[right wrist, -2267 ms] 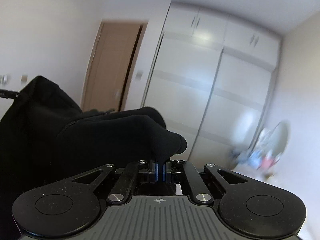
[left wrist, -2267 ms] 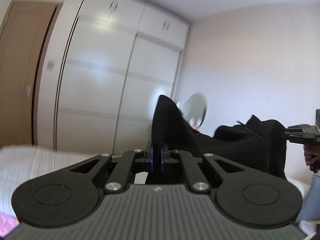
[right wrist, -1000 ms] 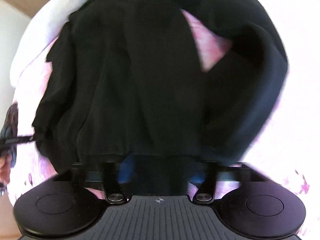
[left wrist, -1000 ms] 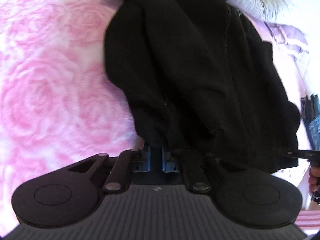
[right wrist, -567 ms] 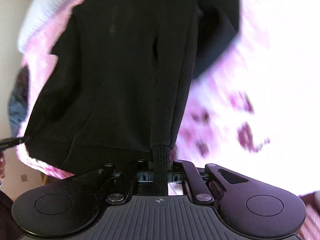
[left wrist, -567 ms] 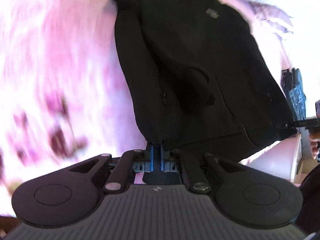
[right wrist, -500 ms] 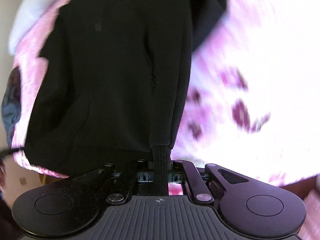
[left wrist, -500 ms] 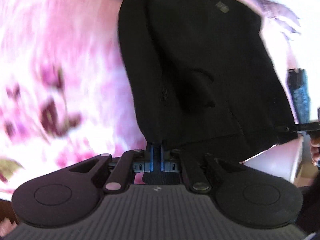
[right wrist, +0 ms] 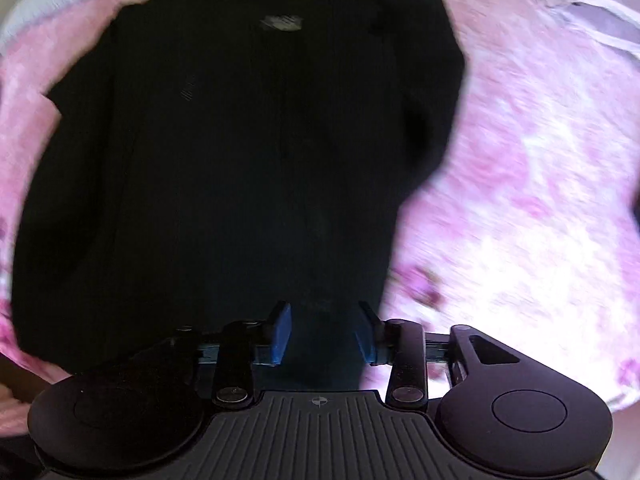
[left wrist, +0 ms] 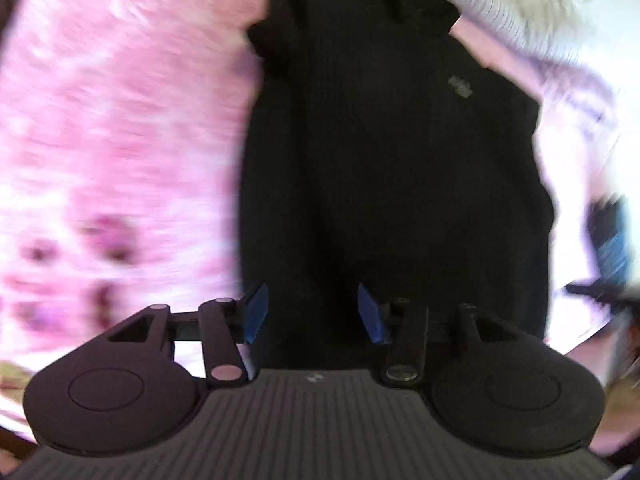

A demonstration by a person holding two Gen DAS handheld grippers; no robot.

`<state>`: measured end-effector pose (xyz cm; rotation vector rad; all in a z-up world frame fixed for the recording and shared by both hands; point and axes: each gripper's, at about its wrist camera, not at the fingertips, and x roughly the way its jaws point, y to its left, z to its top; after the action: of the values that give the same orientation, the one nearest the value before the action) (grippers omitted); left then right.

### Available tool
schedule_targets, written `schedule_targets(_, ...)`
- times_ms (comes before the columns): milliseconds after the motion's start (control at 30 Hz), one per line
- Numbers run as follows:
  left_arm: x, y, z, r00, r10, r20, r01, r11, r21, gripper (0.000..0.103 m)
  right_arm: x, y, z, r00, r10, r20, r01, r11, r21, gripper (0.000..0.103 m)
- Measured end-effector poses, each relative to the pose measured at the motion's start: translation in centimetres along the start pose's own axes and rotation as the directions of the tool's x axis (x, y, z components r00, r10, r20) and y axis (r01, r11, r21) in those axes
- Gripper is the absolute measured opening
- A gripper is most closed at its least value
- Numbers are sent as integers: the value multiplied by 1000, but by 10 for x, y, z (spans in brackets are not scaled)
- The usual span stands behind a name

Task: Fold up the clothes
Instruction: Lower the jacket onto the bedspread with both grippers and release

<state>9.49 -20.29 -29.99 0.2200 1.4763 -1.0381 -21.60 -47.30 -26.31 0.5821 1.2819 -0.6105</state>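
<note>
On the pink bedspread (left wrist: 100,128) our black hoodie (left wrist: 392,168) lies spread; left gripper (left wrist: 312,312) and right gripper (right wrist: 324,334) released, next we regrasp a sleeve.

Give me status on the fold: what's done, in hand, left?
Done: the black jacket lies spread, front up, on the pink blanket. In hand: nothing; the left gripper and right gripper are both open over its bottom hem. Left: every fold; the sleeves lie along the sides and no part is turned over.

bedroom, pink floral bedspread (left wrist: 120,120), pillow (left wrist: 500,4)
</note>
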Motion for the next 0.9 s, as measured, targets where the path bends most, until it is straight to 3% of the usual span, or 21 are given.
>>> schedule_targets(67,35,1,9,996,-67,-60,62,995,-80,40,3,10,8,999,38,9,-38,999,4,44)
schedule_targets(133,61,1,7,985,-124,-118,109,986,-128,21,5,16,12,998,64,7,-64,998,7,45)
schedule_targets(167,61,-1,11,984,-126,-124,113,988,-107,3,6,19,13,997,71,4,-71,997,6,45)
schedule_targets(200,56,-5,18,985,-125,-123,116,990,-77,2,7,20,14,997,74,-3,-74,997,2,45)
schedule_targets(267,24,-2,29,989,-125,-78,124,992,-17,2,8,23,16,997,74,-18,-75,997,-5,45)
schedule_targets(367,-63,31,62,995,-86,42,85,996,13,2,10,31,26,997,68,-23,-69,997,-17,46)
schedule_targets(467,-151,76,110,983,49,180,-63,995,73,2,11,39,37,998,62,-27,-63,998,-30,47)
schedule_targets(567,-222,122,156,931,227,285,-267,957,113,2,13,51,49,998,53,-19,-54,998,-35,47)
schedule_targets(667,-240,171,201,865,381,327,-449,879,162,2,11,63,61,999,36,7,-36,999,-7,48)
schedule_targets(733,-227,192,226,826,471,310,-538,823,184,4,10,69,65,1000,23,14,-23,999,31,49)
schedule_targets(800,-199,210,249,778,584,233,-623,764,167,15,10,75,66,1000,10,9,-11,998,69,50)
schedule_targets(900,-178,224,255,725,665,179,-688,711,146,14,19,83,71,1000,-8,-6,8,994,111,52)
